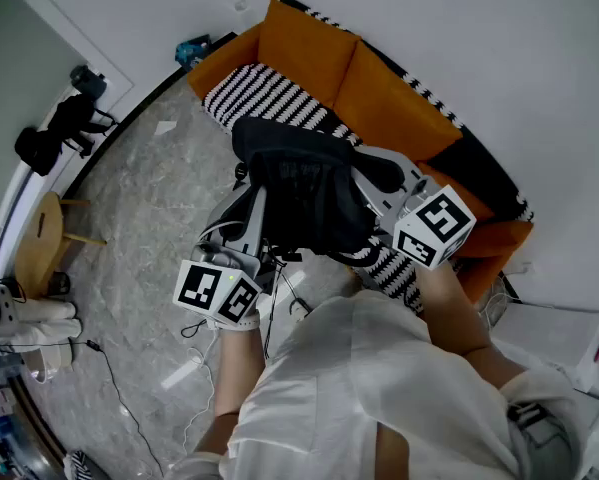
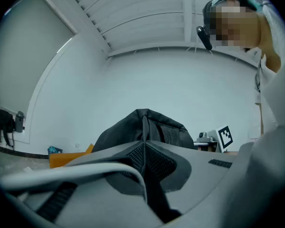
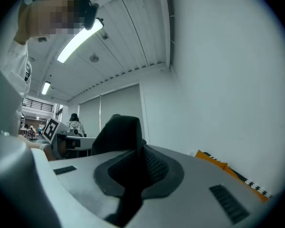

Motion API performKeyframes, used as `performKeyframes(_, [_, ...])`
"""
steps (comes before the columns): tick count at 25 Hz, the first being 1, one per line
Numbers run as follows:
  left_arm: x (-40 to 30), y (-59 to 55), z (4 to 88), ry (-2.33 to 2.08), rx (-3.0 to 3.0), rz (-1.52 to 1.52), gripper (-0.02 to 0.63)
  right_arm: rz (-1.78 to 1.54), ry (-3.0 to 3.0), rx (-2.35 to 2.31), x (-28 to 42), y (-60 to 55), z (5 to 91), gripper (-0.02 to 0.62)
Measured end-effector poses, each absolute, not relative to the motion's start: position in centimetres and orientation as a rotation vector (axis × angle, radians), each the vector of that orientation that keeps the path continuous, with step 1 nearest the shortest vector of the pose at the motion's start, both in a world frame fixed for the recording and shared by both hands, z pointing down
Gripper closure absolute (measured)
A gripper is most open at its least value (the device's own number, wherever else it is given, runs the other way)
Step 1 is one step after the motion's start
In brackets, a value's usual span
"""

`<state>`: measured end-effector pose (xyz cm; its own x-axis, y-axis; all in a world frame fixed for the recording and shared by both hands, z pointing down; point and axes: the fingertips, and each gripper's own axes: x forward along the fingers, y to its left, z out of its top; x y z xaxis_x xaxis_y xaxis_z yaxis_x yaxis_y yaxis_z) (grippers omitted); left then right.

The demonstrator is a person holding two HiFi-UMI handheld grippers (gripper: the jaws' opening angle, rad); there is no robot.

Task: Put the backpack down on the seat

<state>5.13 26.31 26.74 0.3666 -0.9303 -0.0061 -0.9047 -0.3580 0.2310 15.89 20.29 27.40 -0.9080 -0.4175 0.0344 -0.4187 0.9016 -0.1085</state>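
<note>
I am holding the backpack (image 1: pixel 304 193) up between my two hands. My left tongs (image 2: pixel 143 148) are pinched fully together on a fold of its black fabric. My right tongs (image 3: pixel 136 161) are likewise clamped tight on a dark strap or edge of it. Both are carrying the load, and neither is letting go.

From the head view the bag is hanging in front of me, over the middle of the orange sofa (image 1: pixel 379 78). Its dark bulk is hiding part of the seat (image 1: pixel 264 98), which is wearing a black-and-white striped cover (image 1: pixel 394 268). Its underside is out of sight, so I cannot tell whether it is touching the cushion. Since its top is bunching in my tongs and keeping its shape, I am judging that I am bearing its weight.

So I am reckoning the job as roughly halfway. The pick-up and the carry to the sofa are looking done, and the bag is lining up with the seat rather than the grey floor (image 1: pixel 149 198). I am yet to lower it until the cushion takes the weight, check that it is sitting steady away from the front edge, and then open both tongs.
</note>
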Motion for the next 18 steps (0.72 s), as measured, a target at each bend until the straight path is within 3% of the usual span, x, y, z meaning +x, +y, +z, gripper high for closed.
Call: performKeyframes(18, [-2.0,32.8,26.2,-1.651,2.446,-0.276,0.578,0.225,-3.102,0.534,7.8,26.4,26.4,0.565])
